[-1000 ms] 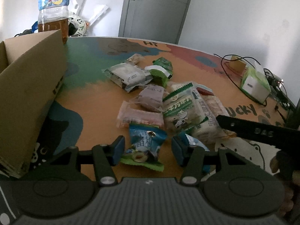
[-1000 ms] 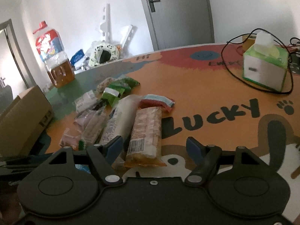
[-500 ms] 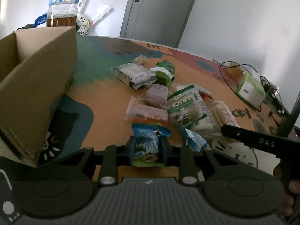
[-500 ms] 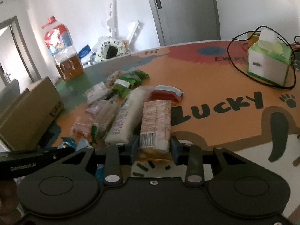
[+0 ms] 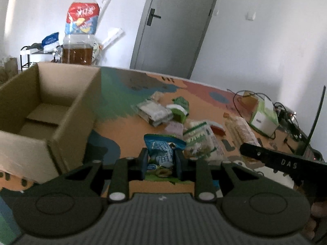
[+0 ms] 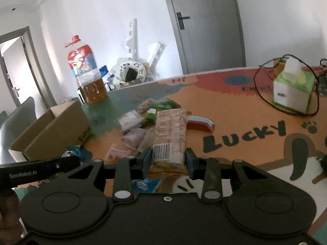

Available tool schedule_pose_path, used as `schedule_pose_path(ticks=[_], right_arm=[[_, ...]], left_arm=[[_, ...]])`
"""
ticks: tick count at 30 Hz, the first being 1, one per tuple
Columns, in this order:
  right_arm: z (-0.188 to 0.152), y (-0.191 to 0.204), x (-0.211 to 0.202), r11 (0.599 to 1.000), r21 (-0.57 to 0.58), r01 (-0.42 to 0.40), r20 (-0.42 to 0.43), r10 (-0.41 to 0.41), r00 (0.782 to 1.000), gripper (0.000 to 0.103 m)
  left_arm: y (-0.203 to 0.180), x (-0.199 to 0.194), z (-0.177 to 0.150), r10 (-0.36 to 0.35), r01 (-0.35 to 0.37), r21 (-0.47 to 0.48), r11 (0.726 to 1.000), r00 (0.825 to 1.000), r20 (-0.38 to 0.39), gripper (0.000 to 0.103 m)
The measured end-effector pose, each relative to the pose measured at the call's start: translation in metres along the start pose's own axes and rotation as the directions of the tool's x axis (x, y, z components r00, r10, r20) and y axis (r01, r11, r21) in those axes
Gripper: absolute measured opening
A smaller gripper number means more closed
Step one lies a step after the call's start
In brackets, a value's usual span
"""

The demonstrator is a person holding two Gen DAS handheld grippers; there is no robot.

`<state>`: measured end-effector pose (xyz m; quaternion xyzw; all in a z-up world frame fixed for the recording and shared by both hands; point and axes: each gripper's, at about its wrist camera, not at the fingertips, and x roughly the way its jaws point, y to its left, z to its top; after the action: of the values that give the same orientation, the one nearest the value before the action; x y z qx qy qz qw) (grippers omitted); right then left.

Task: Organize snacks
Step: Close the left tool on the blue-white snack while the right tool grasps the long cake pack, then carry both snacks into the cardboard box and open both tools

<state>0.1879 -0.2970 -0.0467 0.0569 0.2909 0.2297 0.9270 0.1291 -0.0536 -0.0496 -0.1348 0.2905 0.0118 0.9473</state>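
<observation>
Claws closed: left claw [image 5: 161,161] on blue snack packet [image 5: 163,150], right claw [image 6: 168,161] on cracker pack [image 6: 170,134]; slippery film could be dropped short of cardboard box [image 5: 61,110].

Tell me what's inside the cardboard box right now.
The cardboard box shows only bare bottom flaps and no snacks. Its near wall hides the front strip of the floor from the left wrist view.

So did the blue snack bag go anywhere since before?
Yes. The blue snack bag, shut in the left gripper, lay on the table before; now it is lifted, nearer the cardboard box.
</observation>
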Motion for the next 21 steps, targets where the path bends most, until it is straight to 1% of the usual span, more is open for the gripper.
schedule_pose_path(ticks=[5, 9, 12, 21], right_arm=[[0.004, 0.017, -0.004, 0.999, -0.012, -0.033, 0.025, 0.033, 0.999, 0.036], [0.008, 0.035, -0.003, 0.998, -0.042, -0.054, 0.039, 0.056, 0.998, 0.036], [0.012, 0.046, -0.001, 0.996, -0.059, -0.07, 0.043, 0.073, 0.996, 0.036], [0.025, 0.079, 0.001, 0.99, -0.085, -0.108, 0.059, 0.113, 0.992, 0.036]], left_arm=[[0.007, -0.018, 0.009, 0.008, -0.008, 0.004, 1.0, 0.999, 0.044, 0.026], [0.01, -0.031, 0.018, 0.008, -0.009, 0.007, 1.0, 0.996, 0.087, 0.026], [0.015, -0.04, 0.026, 0.005, -0.004, -0.015, 1.0, 0.994, 0.11, 0.026], [0.032, -0.055, 0.044, 0.046, -0.041, -0.032, 0.999, 0.983, 0.178, 0.026]])
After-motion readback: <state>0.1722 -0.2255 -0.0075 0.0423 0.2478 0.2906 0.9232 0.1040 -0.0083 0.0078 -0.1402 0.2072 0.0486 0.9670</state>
